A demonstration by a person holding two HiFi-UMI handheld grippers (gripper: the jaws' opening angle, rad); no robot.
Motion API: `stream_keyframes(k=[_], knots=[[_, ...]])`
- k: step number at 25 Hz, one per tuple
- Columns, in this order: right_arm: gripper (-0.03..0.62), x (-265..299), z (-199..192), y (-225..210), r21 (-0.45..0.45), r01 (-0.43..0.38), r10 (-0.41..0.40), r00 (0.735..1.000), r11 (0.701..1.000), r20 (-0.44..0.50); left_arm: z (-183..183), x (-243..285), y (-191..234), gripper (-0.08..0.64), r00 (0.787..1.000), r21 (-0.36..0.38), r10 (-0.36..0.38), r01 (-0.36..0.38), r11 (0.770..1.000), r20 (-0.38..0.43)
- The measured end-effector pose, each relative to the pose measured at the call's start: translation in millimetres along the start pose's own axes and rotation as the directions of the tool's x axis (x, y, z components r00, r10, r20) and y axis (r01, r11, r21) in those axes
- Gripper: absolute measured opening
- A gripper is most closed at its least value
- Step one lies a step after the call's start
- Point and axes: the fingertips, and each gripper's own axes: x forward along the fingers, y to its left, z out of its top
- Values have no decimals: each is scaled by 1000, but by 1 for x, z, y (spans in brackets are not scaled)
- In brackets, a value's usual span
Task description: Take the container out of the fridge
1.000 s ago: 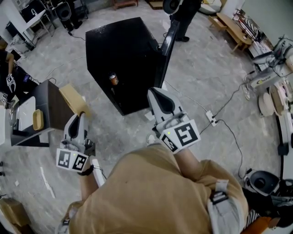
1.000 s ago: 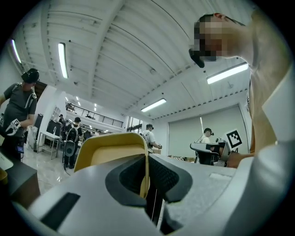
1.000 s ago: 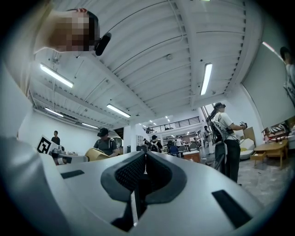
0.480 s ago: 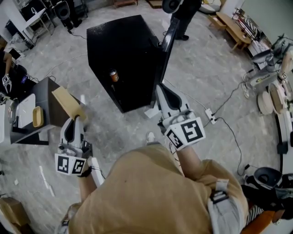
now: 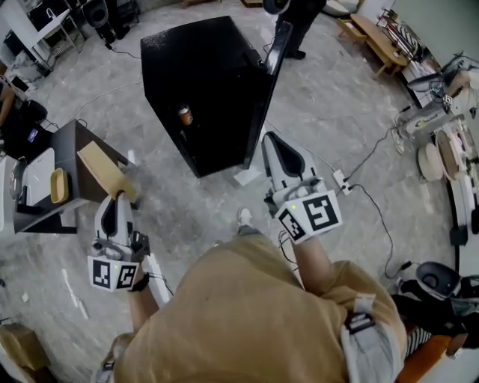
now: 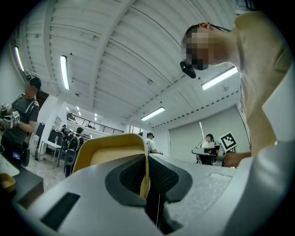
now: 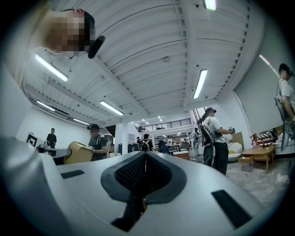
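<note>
In the head view the black fridge (image 5: 206, 75) stands on the floor ahead, its door (image 5: 271, 71) swung open at the right. A small can (image 5: 185, 115) shows at its dark front. My left gripper (image 5: 114, 199) is shut on the rim of a tan, yellow-edged container (image 5: 101, 169), held in the air left of the fridge and clear of it. In the left gripper view the container (image 6: 108, 150) rises from between the closed jaws of the left gripper (image 6: 146, 161). My right gripper (image 5: 272, 141) hangs shut and empty near the door's foot. The right gripper (image 7: 145, 159) shows nothing between its jaws.
A dark low table (image 5: 71, 149) at the left carries a yellow dish (image 5: 58, 185). A power strip (image 5: 341, 182) and cables lie on the floor at the right. A person (image 5: 299, 19) stands behind the fridge. Machines line the right edge.
Both grippers have drawn back a little from the fridge. The left one carries the container slightly left and down; the right one has shifted right.
</note>
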Motion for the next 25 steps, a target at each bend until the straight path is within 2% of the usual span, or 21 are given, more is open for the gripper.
stream_keyframes(k=[10, 25], knots=[[2, -7, 4, -1, -55, 34, -36, 999, 998, -26, -1, -8, 5, 18, 1000, -16, 3, -3, 1000, -5], [2, -32, -4, 15, -59, 48, -50, 998, 997, -40, -10, -40, -1, 18, 1000, -36, 4, -4, 999, -9]])
